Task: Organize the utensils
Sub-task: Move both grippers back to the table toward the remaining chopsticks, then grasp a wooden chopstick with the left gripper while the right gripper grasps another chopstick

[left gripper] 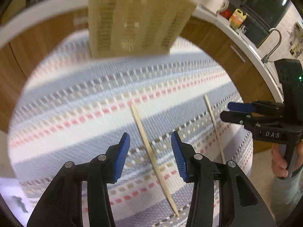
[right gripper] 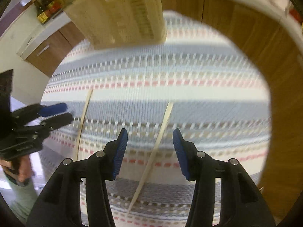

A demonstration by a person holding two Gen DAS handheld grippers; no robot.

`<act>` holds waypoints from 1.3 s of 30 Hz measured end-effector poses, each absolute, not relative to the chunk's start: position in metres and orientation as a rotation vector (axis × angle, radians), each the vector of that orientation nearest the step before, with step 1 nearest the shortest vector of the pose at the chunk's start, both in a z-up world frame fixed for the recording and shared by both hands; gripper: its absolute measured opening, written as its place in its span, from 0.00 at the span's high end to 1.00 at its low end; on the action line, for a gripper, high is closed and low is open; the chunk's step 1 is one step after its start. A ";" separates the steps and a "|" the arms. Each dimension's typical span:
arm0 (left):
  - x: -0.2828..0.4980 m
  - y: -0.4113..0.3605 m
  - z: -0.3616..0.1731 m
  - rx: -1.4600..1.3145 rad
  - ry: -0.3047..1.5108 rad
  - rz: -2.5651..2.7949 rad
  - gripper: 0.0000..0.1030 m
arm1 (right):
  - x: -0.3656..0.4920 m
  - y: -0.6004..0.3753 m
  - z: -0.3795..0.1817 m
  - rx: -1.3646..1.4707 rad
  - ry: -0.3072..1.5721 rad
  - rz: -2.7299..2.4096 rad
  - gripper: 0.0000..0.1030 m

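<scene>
Two pale wooden chopsticks lie on a striped woven mat (left gripper: 79,98). In the left wrist view one chopstick (left gripper: 151,151) runs between my open left gripper's (left gripper: 150,155) fingers, below them, and the other chopstick (left gripper: 214,124) lies to the right. My right gripper (left gripper: 236,111) shows at the right edge, open. In the right wrist view a chopstick (right gripper: 157,145) lies under my open right gripper (right gripper: 150,151); the other chopstick (right gripper: 82,124) lies to the left, by the left gripper (right gripper: 60,113). A beige slotted utensil holder (left gripper: 136,19) stands at the mat's far end, also in the right wrist view (right gripper: 123,13).
The mat (right gripper: 189,79) covers a round table. Wooden cabinets (left gripper: 217,43) and a white counter with a faucet (left gripper: 272,43), paper roll (left gripper: 217,1) and yellow bottle (left gripper: 237,18) are behind. Bottles (right gripper: 47,5) stand on the counter in the right wrist view.
</scene>
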State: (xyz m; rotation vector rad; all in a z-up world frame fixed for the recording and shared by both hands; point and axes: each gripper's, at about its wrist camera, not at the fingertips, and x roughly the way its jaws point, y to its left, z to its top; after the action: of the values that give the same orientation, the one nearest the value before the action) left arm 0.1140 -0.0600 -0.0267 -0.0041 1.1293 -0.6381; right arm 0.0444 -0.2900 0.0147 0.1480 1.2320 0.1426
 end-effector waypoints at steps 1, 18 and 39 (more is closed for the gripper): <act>0.115 -0.061 -0.032 -0.012 1.144 -0.653 0.59 | 0.045 -0.291 0.007 0.169 1.253 0.142 0.56; 0.117 -0.096 -0.049 0.115 1.194 -0.617 0.68 | 0.049 -0.270 -0.011 0.128 1.353 0.094 0.78; 0.137 -0.056 -0.044 -0.110 1.168 -0.490 0.97 | 0.056 -0.266 0.000 0.012 1.285 0.053 0.96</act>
State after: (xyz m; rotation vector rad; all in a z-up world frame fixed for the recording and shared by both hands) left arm 0.1369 -0.0563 -0.0435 -0.1101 1.1678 -0.4901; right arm 0.0562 -0.2664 0.0000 0.0123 1.2848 0.0534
